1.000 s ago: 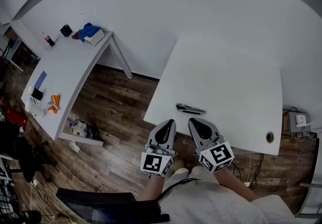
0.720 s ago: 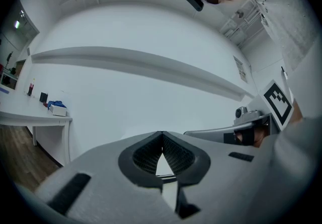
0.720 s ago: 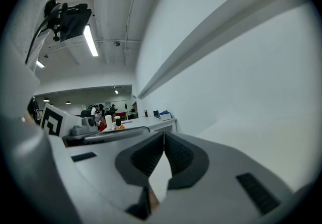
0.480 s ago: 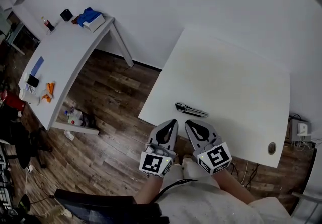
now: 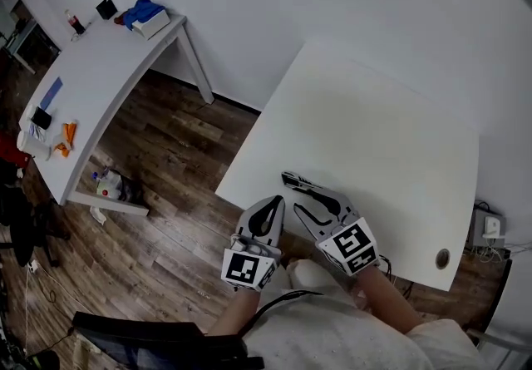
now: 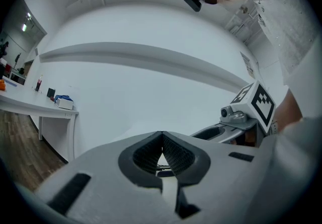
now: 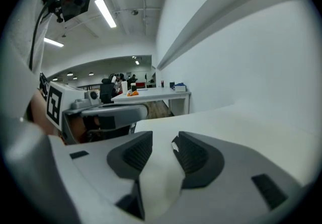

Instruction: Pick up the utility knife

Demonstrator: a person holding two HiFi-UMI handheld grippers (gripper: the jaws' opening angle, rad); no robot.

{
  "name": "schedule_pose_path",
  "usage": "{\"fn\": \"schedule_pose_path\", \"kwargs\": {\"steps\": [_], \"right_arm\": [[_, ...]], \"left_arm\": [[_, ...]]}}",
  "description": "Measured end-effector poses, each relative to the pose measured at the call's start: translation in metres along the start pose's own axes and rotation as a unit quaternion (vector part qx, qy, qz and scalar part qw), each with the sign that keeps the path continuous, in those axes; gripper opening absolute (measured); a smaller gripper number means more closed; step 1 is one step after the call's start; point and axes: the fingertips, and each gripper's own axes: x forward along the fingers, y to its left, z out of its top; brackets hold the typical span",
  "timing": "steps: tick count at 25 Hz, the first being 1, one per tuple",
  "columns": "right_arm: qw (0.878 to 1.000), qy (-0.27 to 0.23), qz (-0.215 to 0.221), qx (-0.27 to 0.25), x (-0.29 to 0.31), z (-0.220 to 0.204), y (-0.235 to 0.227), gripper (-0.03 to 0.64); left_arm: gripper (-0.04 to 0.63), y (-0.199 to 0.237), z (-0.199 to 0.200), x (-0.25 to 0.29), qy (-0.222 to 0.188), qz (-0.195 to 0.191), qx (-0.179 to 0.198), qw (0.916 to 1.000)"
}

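White table (image 5: 374, 135): large, bare but for one item. Right gripper (image 5: 303, 198): jaws opening, nothing pressed between them, tips just beside the item. Left gripper (image 5: 273, 209): jaws together, empty. Utility knife (image 5: 291, 179): flat near the table's front edge; I judge it light, rigid, slick-sided; take it across mid-handle.

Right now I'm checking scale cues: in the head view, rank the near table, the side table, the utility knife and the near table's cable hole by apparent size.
1. near table
2. side table, though it stands farther off, so its true size is unsure
3. utility knife
4. cable hole, clearly the smallest
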Motion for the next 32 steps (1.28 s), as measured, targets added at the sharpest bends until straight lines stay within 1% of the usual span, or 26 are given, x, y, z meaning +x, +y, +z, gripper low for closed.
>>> {"fn": "schedule_pose_path", "kwargs": {"steps": [3,6,9,13,17,19,22,23,25,27,29,32], "right_arm": [[0.998,0.053,0.018,-0.032,0.014,-0.012,-0.011,0.167],[0.992,0.11,0.046,-0.047,0.027,-0.025,-0.021,0.19],[0.982,0.162,0.076,-0.056,0.038,-0.041,-0.031,0.192],[0.966,0.228,0.097,-0.074,0.05,-0.061,-0.038,0.192],[0.955,0.267,0.115,-0.064,0.054,-0.067,-0.039,0.192],[0.949,0.28,0.124,-0.078,0.054,-0.066,-0.039,0.19],[0.939,0.3,0.136,-0.104,0.056,-0.064,-0.034,0.141],[0.936,0.304,0.139,-0.108,0.056,-0.063,-0.033,0.14],[0.936,0.308,0.136,-0.103,0.056,-0.065,-0.034,0.137],[0.94,0.302,0.126,-0.095,0.054,-0.066,-0.036,0.135],[0.949,0.284,0.117,-0.076,0.051,-0.063,-0.037,0.135],[0.966,0.231,0.114,-0.018,0.043,-0.048,-0.034,0.135]], "left_arm": [[0.008,0.006,-0.001,0.001,-0.002,0.007,0.001,1.0],[0.008,0.012,-0.004,-0.003,-0.001,0.016,-0.003,0.9999],[0.008,0.016,-0.008,-0.003,0.003,0.025,-0.008,0.9997],[0.008,0.018,-0.011,-0.002,0.001,0.027,-0.012,0.9996],[0.008,0.02,-0.01,-0.002,-0.001,0.031,-0.013,0.9994],[0.008,0.022,-0.008,-0.001,-0.002,0.033,-0.013,0.9994],[0.008,0.025,-0.009,0.0,-0.003,0.037,-0.017,0.9991],[0.008,0.026,-0.009,0.0,-0.003,0.039,-0.02,0.9991],[0.008,0.026,-0.009,0.001,-0.003,0.039,-0.022,0.999],[0.008,0.026,-0.006,0.001,-0.004,0.039,-0.02,0.999],[0.008,0.028,-0.003,0.001,-0.007,0.04,-0.019,0.999],[0.008,0.029,0.001,0.001,-0.008,0.039,-0.017,0.9991]]}}
